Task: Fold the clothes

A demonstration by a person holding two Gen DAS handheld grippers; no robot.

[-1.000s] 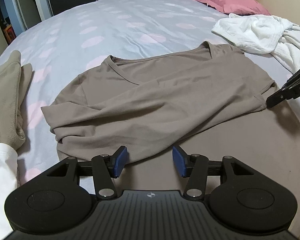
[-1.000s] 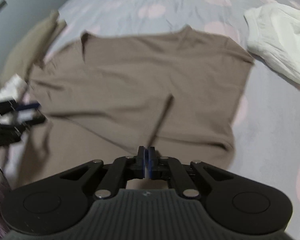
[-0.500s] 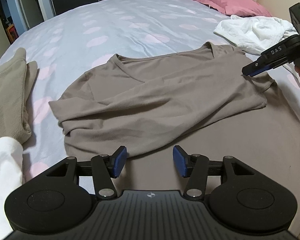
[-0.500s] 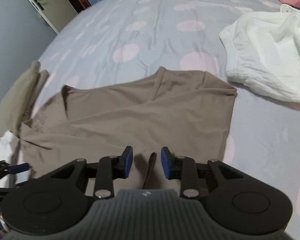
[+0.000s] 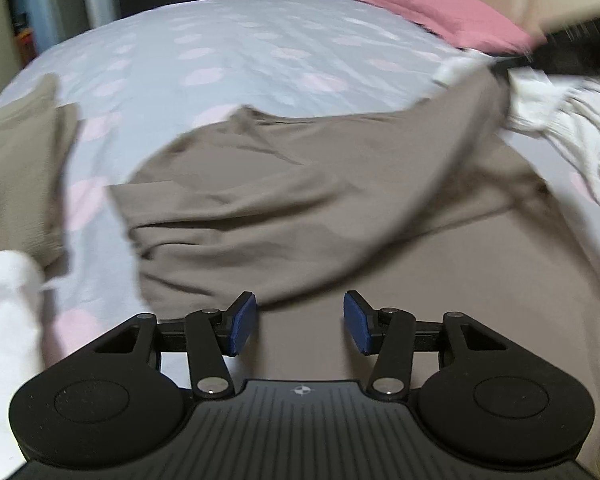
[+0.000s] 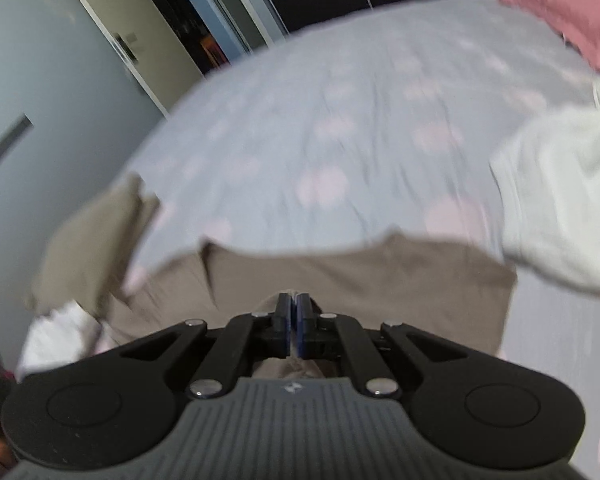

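Observation:
A taupe T-shirt point(image 5: 300, 200) lies spread on the bed, its neckline facing away. My left gripper point(image 5: 300, 322) is open and empty, just above the shirt's near part. My right gripper point(image 6: 294, 312) is shut on a corner of the shirt point(image 6: 360, 280) and holds it lifted. In the left wrist view that gripper point(image 5: 560, 52) shows blurred at the upper right, with the shirt's right side pulled up from the bed toward it.
The bed has a grey-blue sheet with pink spots point(image 5: 260, 60). A folded beige garment point(image 5: 16, 168) and a white one point(image 5: 4, 320) lie at the left. A crumpled white garment point(image 5: 560, 112) lies at the right, a pink pillow point(image 5: 440, 12) behind. Doors point(image 6: 40, 80) stand beyond the bed.
My right gripper, open half a second ago, has shut on the shirt's right side and lifted it up. My left gripper stays open in place.

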